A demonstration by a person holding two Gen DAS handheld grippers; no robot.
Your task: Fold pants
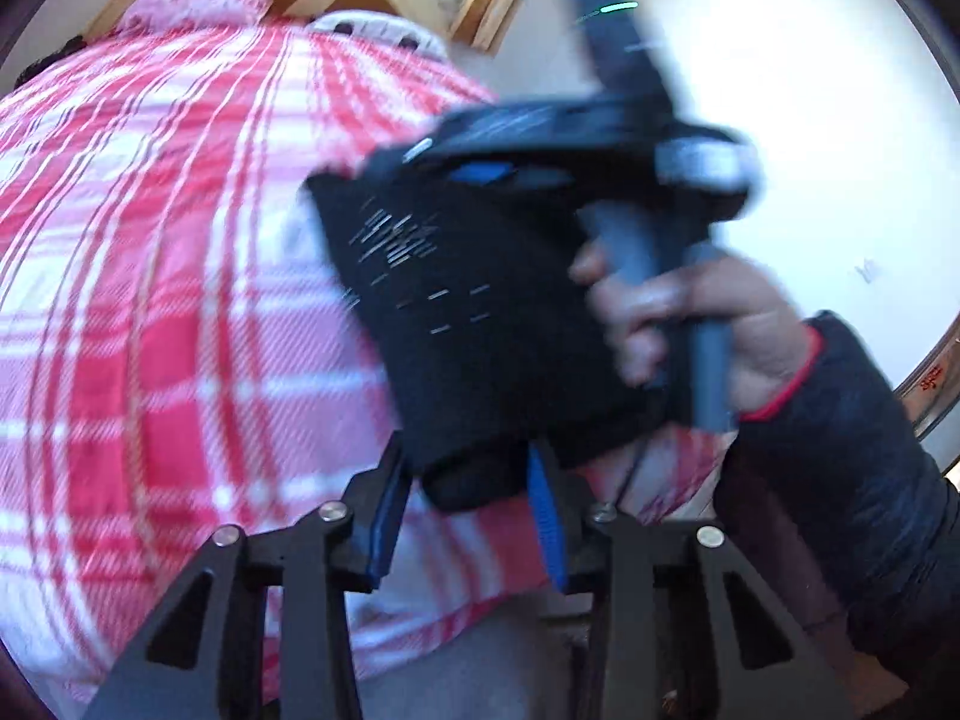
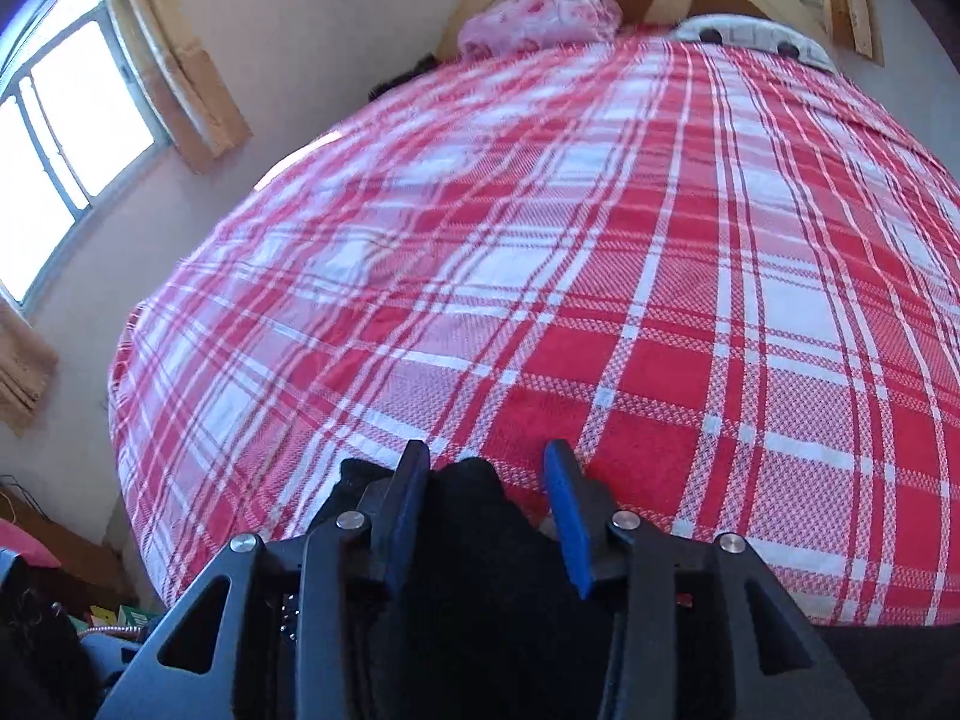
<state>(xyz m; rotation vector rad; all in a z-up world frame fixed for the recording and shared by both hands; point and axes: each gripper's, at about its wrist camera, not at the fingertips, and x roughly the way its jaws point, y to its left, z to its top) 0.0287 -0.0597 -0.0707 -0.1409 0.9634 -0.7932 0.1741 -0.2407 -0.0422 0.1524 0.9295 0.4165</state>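
Black pants (image 1: pixel 480 324) hang folded in the air above the red and white checked bed (image 1: pixel 150 300), blurred by motion. My left gripper (image 1: pixel 468 510) is shut on their lower edge. The right gripper's body (image 1: pixel 600 138) and the hand holding it show at the pants' upper edge in the left wrist view. In the right wrist view black pants cloth (image 2: pixel 480 516) fills the gap between the blue pads of my right gripper (image 2: pixel 486 492), which is shut on it above the bed's near end (image 2: pixel 600 300).
A pink pillow (image 2: pixel 540 15) and a white spotted pillow (image 2: pixel 750 33) lie at the wooden headboard. A window (image 2: pixel 66 138) is in the left wall. Clutter lies on the floor at lower left (image 2: pixel 72 612). A white wall (image 1: pixel 780 90) stands right of the bed.
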